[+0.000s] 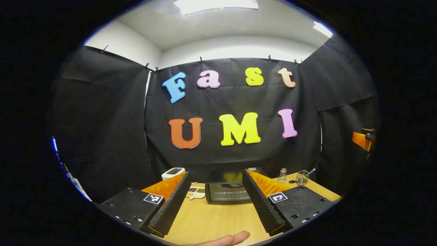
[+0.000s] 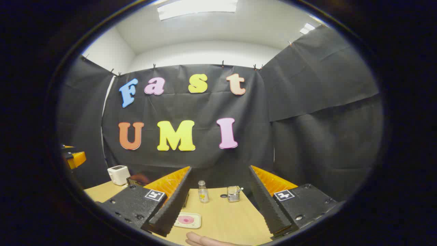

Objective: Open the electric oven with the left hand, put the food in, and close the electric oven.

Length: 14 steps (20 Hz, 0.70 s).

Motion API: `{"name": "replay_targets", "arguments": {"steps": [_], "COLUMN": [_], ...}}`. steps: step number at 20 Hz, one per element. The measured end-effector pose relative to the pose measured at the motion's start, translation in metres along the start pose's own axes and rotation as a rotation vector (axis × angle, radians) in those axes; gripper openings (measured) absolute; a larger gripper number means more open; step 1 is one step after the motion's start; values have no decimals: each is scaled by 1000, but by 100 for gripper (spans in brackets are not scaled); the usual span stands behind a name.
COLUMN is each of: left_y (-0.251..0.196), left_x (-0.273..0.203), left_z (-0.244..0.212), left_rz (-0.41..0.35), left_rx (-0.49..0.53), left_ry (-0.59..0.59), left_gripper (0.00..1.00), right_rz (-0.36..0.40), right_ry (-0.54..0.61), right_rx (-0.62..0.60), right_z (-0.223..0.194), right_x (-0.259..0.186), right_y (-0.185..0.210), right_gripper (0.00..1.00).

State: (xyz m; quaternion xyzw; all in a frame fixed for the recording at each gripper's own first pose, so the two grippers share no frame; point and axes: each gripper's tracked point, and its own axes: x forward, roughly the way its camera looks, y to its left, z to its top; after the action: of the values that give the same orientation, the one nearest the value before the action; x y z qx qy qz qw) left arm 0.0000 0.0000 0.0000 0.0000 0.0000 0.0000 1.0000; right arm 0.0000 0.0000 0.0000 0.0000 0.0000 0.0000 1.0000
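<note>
Black oven (image 1: pixel 229 192) sits closed at the bench's (image 1: pixel 211 222) far edge; food plate (image 2: pixel 187 220) waits nearer me. I hold left tongs (image 1: pixel 215 213) and right tongs (image 2: pixel 218 215) spread, empty. Everything remains.

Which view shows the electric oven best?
The left gripper view: the electric oven stands centred between the open fingers, its door facing the camera. In the right gripper view, the right gripper's finger covers nearly all of it.
</note>
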Motion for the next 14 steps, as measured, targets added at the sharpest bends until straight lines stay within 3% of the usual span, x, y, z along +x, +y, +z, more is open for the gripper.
{"name": "replay_targets", "arguments": {"steps": [14], "left_y": [-8], "left_x": [26], "left_z": [5], "left_rz": [-20], "left_rx": [-32], "left_ry": [-41], "left_gripper": [96], "right_rz": [13], "right_ry": [-21], "right_rx": [-7], "right_z": [2], "right_x": [10], "right_y": [4], "right_gripper": [99]}}
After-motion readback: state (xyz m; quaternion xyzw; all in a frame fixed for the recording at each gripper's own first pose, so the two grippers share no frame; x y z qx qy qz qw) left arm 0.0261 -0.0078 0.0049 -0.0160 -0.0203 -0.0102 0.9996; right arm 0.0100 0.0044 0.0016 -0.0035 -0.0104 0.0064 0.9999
